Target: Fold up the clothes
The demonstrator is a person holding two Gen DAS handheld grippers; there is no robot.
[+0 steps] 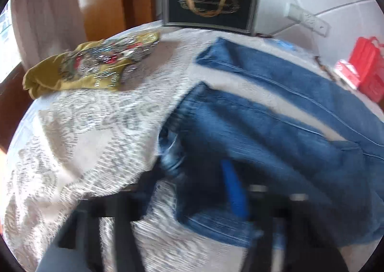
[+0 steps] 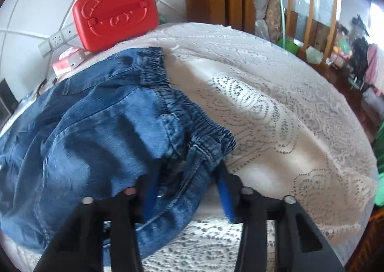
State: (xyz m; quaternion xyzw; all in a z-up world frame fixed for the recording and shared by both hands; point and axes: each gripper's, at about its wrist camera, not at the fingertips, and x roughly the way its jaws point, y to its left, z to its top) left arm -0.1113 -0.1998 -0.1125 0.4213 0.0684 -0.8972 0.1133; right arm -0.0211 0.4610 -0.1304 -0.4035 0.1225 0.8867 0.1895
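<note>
Blue denim trousers (image 1: pixel 276 128) lie on a table under a white lace cloth (image 1: pixel 84 140). In the left wrist view the legs run toward the far edge. My left gripper (image 1: pixel 192 176) holds a bunched leg end between its blurred fingers; a blue pad (image 1: pixel 234 190) shows against the denim. In the right wrist view the elastic waistband (image 2: pixel 168 94) of the trousers (image 2: pixel 84 128) curves toward me. My right gripper (image 2: pixel 187 180) is closed on the waistband corner, with denim bunched between the blue pads (image 2: pixel 226 200).
A folded olive printed shirt (image 1: pixel 91 65) lies at the table's far left. A dark framed picture (image 1: pixel 211 3) leans on the tiled wall. A red plastic case (image 2: pixel 115 10), a small red box (image 2: pixel 67 61) and a power strip (image 2: pixel 57 39) sit at the back edge.
</note>
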